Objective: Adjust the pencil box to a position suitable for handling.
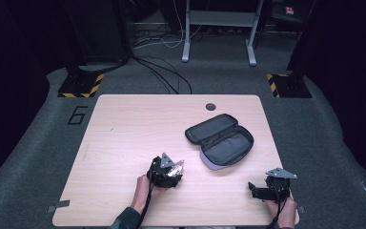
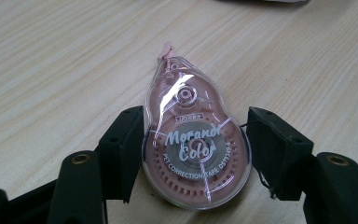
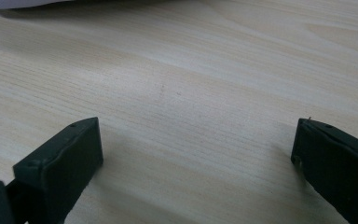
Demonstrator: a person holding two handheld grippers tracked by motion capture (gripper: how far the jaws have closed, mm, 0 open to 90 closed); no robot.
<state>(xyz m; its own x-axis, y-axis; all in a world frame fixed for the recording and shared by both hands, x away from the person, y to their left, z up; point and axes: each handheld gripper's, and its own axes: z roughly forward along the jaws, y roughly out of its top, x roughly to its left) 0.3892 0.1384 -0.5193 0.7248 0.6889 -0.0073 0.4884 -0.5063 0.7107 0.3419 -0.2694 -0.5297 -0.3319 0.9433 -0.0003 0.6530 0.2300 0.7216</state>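
My left hand-held gripper (image 2: pixel 196 140) clamps the pink correction tape (image 2: pixel 193 140), bottom edge cut off; right hand-held gripper (image 3: pixel 196 140) gapes empty over counter (image 3: pixel 191 70).

The right gripper (image 3: pixel 196 158) has its two black jaws wide apart at the lower corners of the frame, over bare pale wooden table (image 3: pixel 191 79). A pale edge (image 3: pixel 23 3) crosses the upper left.

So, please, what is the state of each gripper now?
Left gripper: closed on the pink correction tape.
Right gripper: open, holding nothing.
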